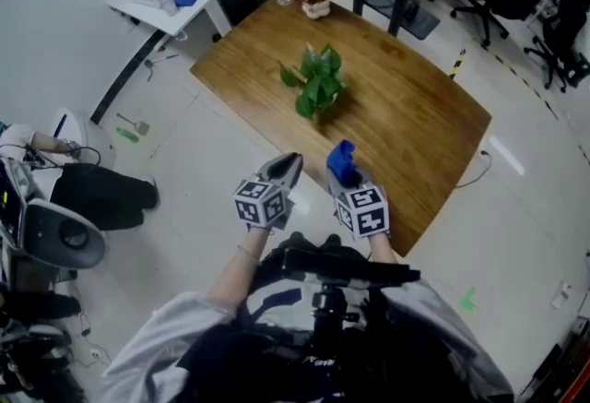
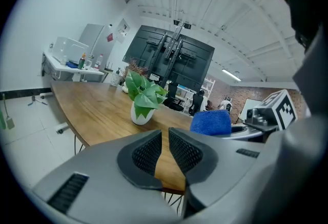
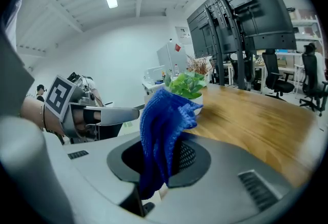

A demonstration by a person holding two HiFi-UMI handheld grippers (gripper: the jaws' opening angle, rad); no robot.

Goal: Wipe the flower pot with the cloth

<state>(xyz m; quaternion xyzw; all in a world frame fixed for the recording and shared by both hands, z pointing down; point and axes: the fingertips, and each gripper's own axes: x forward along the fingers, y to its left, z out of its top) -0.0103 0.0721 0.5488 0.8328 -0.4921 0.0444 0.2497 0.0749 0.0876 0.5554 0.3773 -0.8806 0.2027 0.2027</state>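
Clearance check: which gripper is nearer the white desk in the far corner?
Left. The left gripper sits at the near edge of the wooden table, on the side toward the white desk; the right gripper, holding the blue cloth, is farther across, over the table.

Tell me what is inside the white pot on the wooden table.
A green leafy plant grows out of the white pot, which stands on the wooden table. Its leaves cover the pot's opening, so any soil inside cannot be seen.
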